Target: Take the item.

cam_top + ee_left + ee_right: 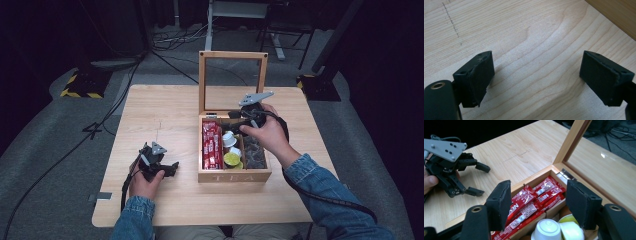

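right claw (537, 203) jaws apart, empty, hovering over the open wooden tea box (235, 176), above the white pods (548, 229) beside the red sachets (529, 207). left claw (170, 167) jaws apart, empty, low over bare desk (165, 115) left of box

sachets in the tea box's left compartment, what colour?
Red with white labels. The sachets show best in the right gripper view.
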### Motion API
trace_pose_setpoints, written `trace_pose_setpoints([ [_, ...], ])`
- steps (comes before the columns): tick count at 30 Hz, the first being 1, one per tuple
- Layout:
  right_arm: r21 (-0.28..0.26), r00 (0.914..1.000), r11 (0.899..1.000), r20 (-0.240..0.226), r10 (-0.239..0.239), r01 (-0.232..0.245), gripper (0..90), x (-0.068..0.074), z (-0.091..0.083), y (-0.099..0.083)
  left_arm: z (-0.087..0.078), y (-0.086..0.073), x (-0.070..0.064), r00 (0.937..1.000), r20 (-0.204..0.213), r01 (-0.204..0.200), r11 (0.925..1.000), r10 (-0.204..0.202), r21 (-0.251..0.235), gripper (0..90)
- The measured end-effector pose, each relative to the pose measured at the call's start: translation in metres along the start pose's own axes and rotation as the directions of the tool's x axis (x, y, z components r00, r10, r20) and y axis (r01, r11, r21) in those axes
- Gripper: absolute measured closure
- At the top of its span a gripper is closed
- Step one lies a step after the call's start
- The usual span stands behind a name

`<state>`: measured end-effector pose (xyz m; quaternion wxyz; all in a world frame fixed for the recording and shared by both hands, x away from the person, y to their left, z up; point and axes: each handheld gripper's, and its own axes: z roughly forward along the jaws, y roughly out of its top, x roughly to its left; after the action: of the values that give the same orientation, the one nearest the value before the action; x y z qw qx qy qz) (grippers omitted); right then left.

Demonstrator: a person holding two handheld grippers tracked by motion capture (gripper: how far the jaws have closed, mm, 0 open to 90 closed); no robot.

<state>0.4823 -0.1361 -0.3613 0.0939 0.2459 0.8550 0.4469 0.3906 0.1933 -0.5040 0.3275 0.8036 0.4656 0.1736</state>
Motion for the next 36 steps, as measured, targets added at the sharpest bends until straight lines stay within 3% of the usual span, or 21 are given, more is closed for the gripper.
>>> trace_pose_setpoints([
  [14, 0.083, 0.9994, 0.997, -0.034, 0.009, -0.006, 40.6, 0.017, 0.032, -0.012, 0.001, 0.001, 0.001, 1.0000, -0.001, -0.002, 1.0000, 0.002, 0.000, 12.9],
  [25, 0.174, 0.9987, 0.985, -0.050, -0.004, 0.012, 40.7, 0.034, 0.055, -0.023, 0.001, 0.001, 0.001, 1.0000, -0.001, -0.001, 1.0000, 0.001, -0.001, 12.9],
  [36, 0.242, 0.9998, 0.970, -0.009, -0.021, 0.022, 38.2, 0.045, 0.068, -0.029, 0.001, 0.001, 0.001, 1.0000, -0.001, -0.002, 1.0000, 0.002, 0.000, 12.9],
])
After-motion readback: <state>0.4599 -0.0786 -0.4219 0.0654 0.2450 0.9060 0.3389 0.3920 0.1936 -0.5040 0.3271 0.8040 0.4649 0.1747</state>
